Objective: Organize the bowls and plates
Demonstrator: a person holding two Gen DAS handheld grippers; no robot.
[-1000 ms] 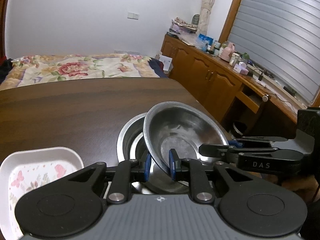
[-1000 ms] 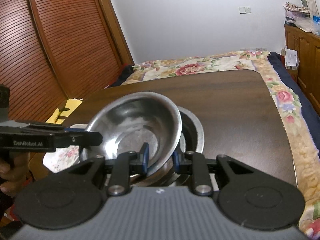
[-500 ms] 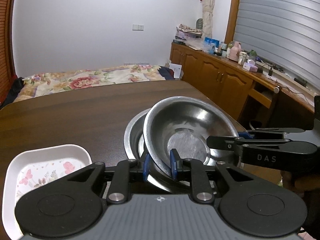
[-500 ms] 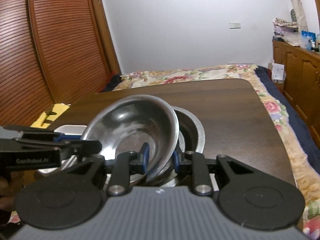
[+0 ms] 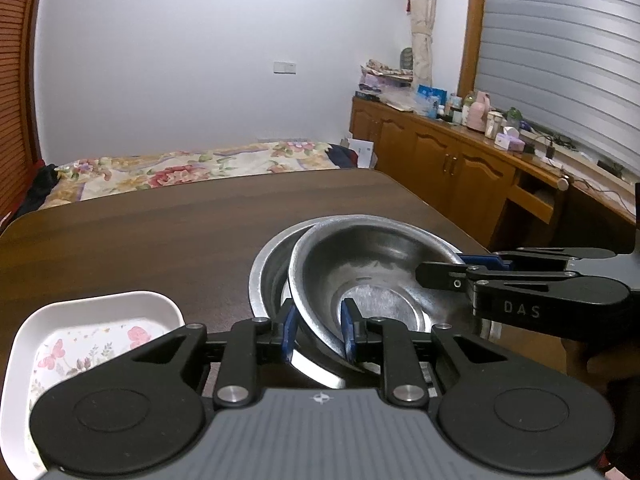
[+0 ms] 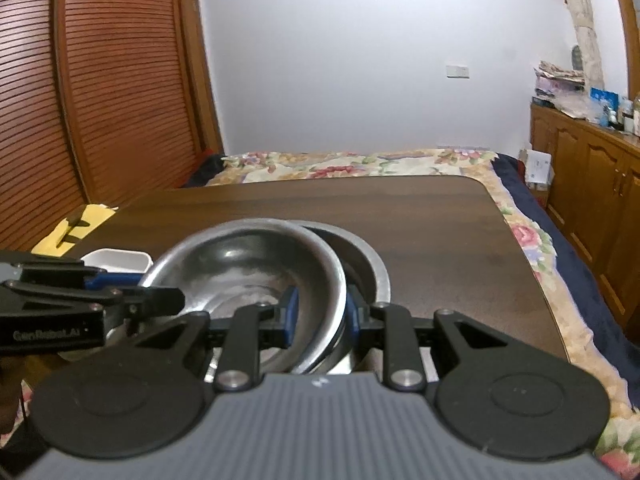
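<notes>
Nearest you, the left gripper [image 5: 316,330] pinches the near rim of the upper steel bowl [image 5: 372,276], one blue pad inside the wall and one outside. From the opposite side the right gripper [image 6: 320,314] clamps the same bowl's rim in the same way; in the left view its fingers [image 5: 448,274] reach over the bowl's right edge. The upper bowl sits tilted and off-centre inside the lower steel bowl [image 5: 266,270], which rests on the dark wooden table [image 5: 160,232]. Just beside the bowls, to your left, lies the white floral tray [image 5: 80,344].

Judged risks: both grips hold only thin, slick rim, so unequal lift between your hands could twist the bowl out of one clamp. Because the bowl is canted, letting go now may send it sliding and clattering, or nudge the lower bowl toward the table's right edge.

Beyond the table stand the floral bed [image 5: 192,168] and wooden cabinets [image 5: 440,164].
</notes>
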